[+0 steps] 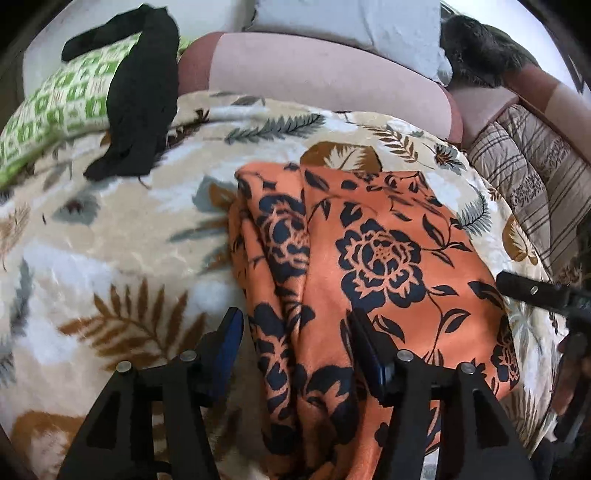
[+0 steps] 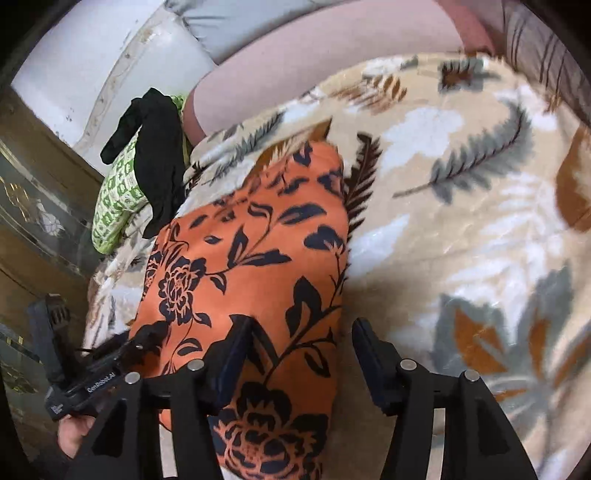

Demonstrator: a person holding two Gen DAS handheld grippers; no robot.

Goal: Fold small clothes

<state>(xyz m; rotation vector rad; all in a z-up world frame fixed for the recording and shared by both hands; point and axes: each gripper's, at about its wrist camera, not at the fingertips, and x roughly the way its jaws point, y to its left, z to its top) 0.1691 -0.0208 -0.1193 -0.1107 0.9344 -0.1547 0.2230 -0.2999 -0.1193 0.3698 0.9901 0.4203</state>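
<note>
The orange floral garment point(image 1: 369, 258) is lying folded on the leaf-print blanket point(image 1: 110, 240) covering the bed, near its front edge. The left tongs point(image 1: 295, 354) and right tongs point(image 2: 295, 354) are both standing wide, gripping nothing, each straddling a near edge of the cloth. If either one is closing on a single layer, the fold is likely coming undone; pinching blanket pile would drag it. No containers are showing.

A leaf-print blanket point(image 1: 122, 236) spreads beneath and ahead of the gripper; beyond it, a pink bolster point(image 1: 317, 77), a grey pillow point(image 1: 351, 22), and a striped quilt point(image 1: 532, 173) far right.
</note>
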